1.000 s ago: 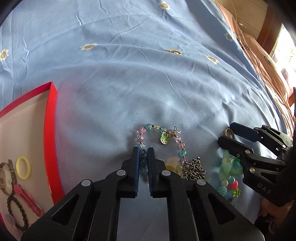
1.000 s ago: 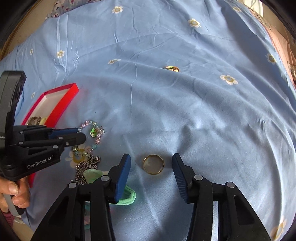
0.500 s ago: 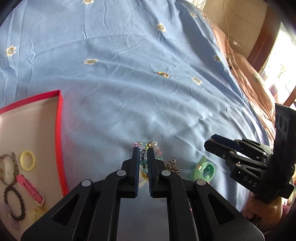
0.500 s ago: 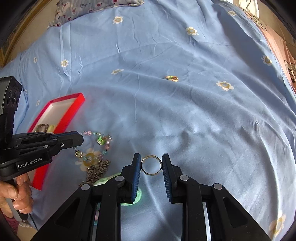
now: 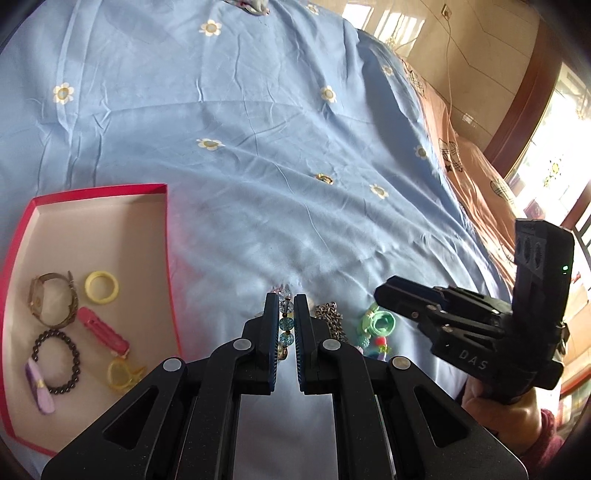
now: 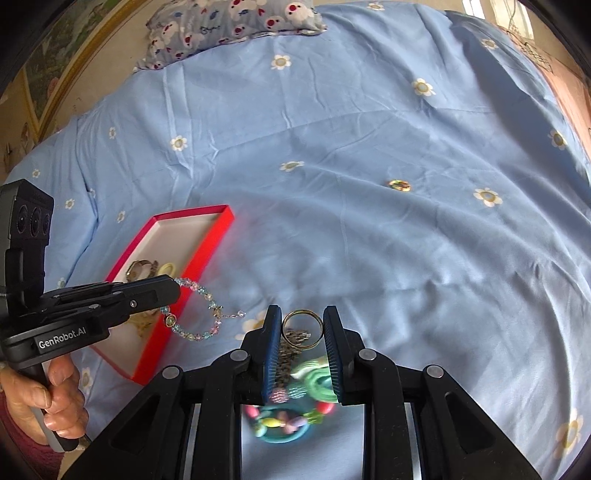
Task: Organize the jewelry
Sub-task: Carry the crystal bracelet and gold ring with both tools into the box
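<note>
My left gripper [image 5: 285, 306] is shut on a pastel beaded bracelet [image 5: 285, 324] and holds it lifted; in the right wrist view the bracelet [image 6: 199, 317] dangles from it over the bed beside the red box [image 6: 218, 236]. My right gripper [image 6: 301, 325] is shut on a gold ring [image 6: 302, 328], lifted above the bed. The red box [image 5: 168, 258] lies at the left and holds a watch [image 5: 51, 299], a yellow ring [image 5: 101, 287], a dark bead bracelet [image 5: 55, 360], a pink clip [image 5: 103, 330] and other pieces.
On the blue flowered bedspread [image 5: 258, 147] lie a metal chain [image 5: 330, 317], a green hair tie [image 5: 382, 322] and coloured beads [image 6: 280, 421]. A small gold ring [image 6: 399, 185] lies farther out on the bed. A pillow [image 6: 236, 22] is at the far end.
Both grippers have risen from the bed. The left has lifted the beaded bracelet toward the red box; the right has lifted the gold ring clear.
</note>
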